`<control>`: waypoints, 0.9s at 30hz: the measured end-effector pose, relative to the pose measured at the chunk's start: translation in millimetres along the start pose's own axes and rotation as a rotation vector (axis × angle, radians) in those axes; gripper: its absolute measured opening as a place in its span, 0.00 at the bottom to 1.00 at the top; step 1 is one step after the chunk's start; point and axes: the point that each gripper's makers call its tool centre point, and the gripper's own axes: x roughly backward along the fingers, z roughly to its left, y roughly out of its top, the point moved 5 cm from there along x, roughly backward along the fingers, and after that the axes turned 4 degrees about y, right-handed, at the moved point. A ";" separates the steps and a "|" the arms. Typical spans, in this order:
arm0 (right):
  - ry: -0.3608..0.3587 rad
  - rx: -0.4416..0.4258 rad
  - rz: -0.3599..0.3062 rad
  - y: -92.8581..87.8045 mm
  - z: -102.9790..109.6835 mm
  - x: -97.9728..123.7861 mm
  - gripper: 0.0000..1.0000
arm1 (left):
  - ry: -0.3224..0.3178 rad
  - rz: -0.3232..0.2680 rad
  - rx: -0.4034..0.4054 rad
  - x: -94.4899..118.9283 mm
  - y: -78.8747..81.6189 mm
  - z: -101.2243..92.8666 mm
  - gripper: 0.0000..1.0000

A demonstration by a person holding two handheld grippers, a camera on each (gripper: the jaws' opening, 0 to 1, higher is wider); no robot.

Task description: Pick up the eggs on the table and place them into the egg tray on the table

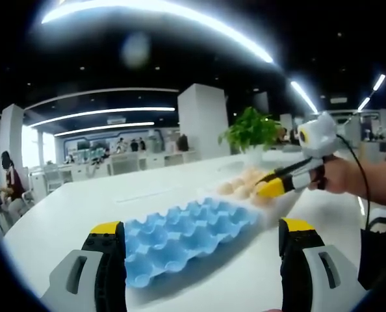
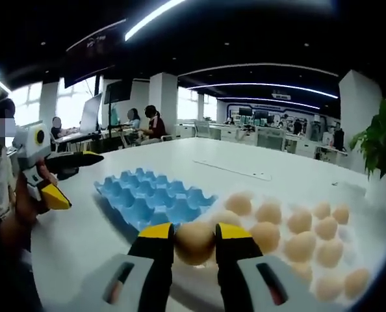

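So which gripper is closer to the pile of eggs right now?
Right. The right gripper is at the near edge of the egg pile, shut on one egg. The left gripper sits back, across the blue egg tray from them.

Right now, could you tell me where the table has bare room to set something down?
The white table is bare beyond the blue egg tray, toward the far desks, and beside it near the left gripper. The egg cluster is crowded, beside the right gripper holding an egg.
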 end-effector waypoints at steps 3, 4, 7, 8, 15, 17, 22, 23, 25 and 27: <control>-0.025 0.066 0.006 1.9 2.1 1.7 0.26 | 0.001 0.000 0.000 0.2 0.1 0.1 1.00; -0.027 0.080 0.002 2.6 4.8 2.0 0.26 | 0.001 0.000 0.000 0.2 0.2 0.3 1.00; -0.018 0.075 -0.010 6.0 6.5 3.1 0.26 | 0.001 0.001 0.000 0.6 0.3 0.3 1.00; -0.014 0.070 -0.018 7.7 6.6 3.6 0.26 | 0.001 0.001 0.000 0.7 0.2 0.3 1.00; 0.033 0.020 -0.014 10.9 11.8 3.2 0.26 | -0.001 0.000 0.001 0.8 0.7 1.1 1.00; 0.034 0.019 -0.010 10.1 11.8 2.4 0.26 | -0.001 0.000 0.002 1.0 0.6 1.0 1.00; 0.039 0.015 0.017 10.2 11.5 -1.4 0.27 | -0.003 0.000 0.002 0.8 0.6 1.4 1.00; 0.041 0.021 0.024 10.0 12.3 -2.4 0.27 | -0.003 0.001 0.002 0.5 0.6 1.7 1.00; 0.041 0.029 0.031 10.6 12.8 -3.7 0.27 | -0.002 0.000 0.002 0.4 0.7 2.0 1.00; 0.041 0.025 0.034 10.2 11.7 -4.8 0.27 | -0.003 0.000 0.002 0.1 0.8 2.3 1.00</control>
